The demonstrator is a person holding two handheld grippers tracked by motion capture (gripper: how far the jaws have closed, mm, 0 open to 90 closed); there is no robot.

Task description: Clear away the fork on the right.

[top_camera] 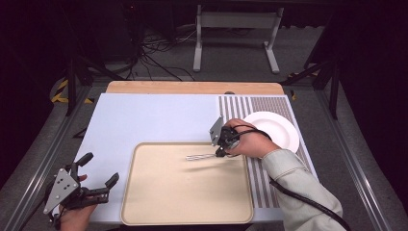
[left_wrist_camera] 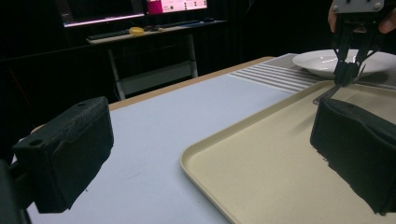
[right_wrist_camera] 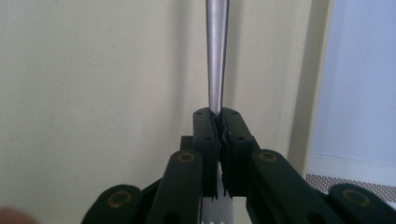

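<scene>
beige plastic tray lies on the near middle of the counter, over a pale blue mat, with a grey-and-white striped mat just beside its right edge. a white plate sits on the striped mat, near the tray's far right corner and apart from it. a metal utensil, apparently a fork, lies over the far part of the tray, its tined end pointing left in the high view. the right tongs are closed on this utensil near one end; in the right gripper view the two black jaws are pressed together on the silver stem, which runs straight ahead over the tray surface. whether the utensil touches the tray or is held just above it cannot be told. the right hand lies between the plate and the tray's far right corner, with a light sleeve and a black cable trailing toward the near edge. the left tongs are at the near left corner of the counter, beside the tray, with jaws spread wide and nothing between them; in the left gripper view one jaw stands over the blue mat and the other over the tray. the left hand grips the tool from below.
</scene>
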